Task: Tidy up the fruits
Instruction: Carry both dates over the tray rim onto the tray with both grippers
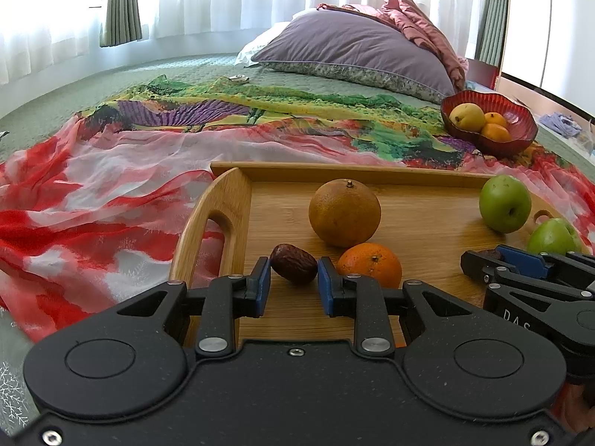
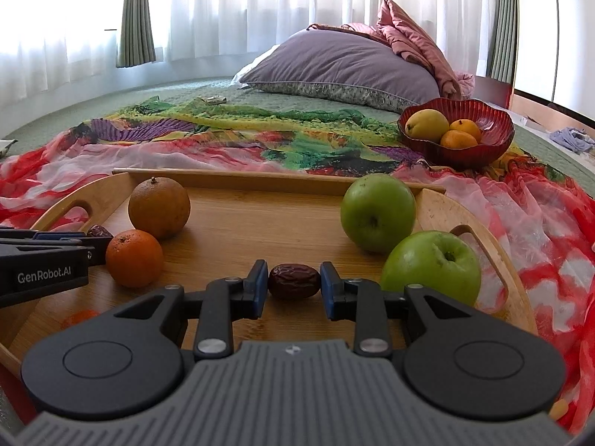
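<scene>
**Fruit sorting partly done: three pieces in the bowl, six still on the tray**

Fruit is split between two places on the bed. The red bowl (image 2: 494, 141), near the pillow end, already holds a yellow fruit (image 2: 426, 124) and two small oranges (image 2: 459, 139). Left on the wooden tray (image 2: 260, 223) are a big brownish orange (image 2: 159, 208), a small orange (image 2: 134, 258), two green apples (image 2: 377, 212) and two dates.

The left gripper (image 1: 290, 284) sits at the tray's left end with its fingers (image 1: 263, 286) apart, bracketing one date (image 1: 293, 264); whether the pads touch it cannot be told. The right gripper (image 2: 293, 288) sits towards the tray's near edge, fingers (image 2: 328, 290) likewise apart on either side of the other date (image 2: 293, 281), close to it but not clearly clamped.

Judging by this, both dates are about to be picked up, and most of the sorting remains.
</scene>
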{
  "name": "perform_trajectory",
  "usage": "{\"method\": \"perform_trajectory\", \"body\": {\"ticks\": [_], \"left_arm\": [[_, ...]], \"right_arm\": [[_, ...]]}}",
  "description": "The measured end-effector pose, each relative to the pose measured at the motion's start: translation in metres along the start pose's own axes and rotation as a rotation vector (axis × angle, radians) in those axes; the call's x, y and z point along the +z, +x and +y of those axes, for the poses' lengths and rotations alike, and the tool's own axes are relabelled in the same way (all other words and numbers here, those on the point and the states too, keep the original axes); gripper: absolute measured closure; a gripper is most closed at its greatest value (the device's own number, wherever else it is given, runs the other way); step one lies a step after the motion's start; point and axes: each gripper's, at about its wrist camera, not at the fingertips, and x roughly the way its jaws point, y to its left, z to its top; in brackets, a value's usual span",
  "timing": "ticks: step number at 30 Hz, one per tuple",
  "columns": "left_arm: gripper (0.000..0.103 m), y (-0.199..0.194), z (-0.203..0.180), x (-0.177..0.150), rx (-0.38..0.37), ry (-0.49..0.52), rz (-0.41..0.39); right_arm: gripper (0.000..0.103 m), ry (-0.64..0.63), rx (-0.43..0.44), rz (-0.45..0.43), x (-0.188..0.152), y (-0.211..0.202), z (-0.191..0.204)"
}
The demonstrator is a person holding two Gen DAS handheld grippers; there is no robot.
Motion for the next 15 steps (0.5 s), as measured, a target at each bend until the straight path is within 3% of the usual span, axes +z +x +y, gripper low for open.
{"method": "perform_trajectory", "body": {"ticks": [12, 15], "left_arm": [[0.076, 0.0005, 0.0021, 0.0007, 0.002, 0.015, 0.011], [0.071, -0.0027, 0.0009, -0.0003, 0.004, 0.026, 0.007]], "right_arm": [[0.064, 0.007, 0.003, 0.007, -0.0005, 0.0002, -0.0020], [0.063, 0.008, 0.008, -0.004, 0.0004, -0.0034, -0.0016]]}}
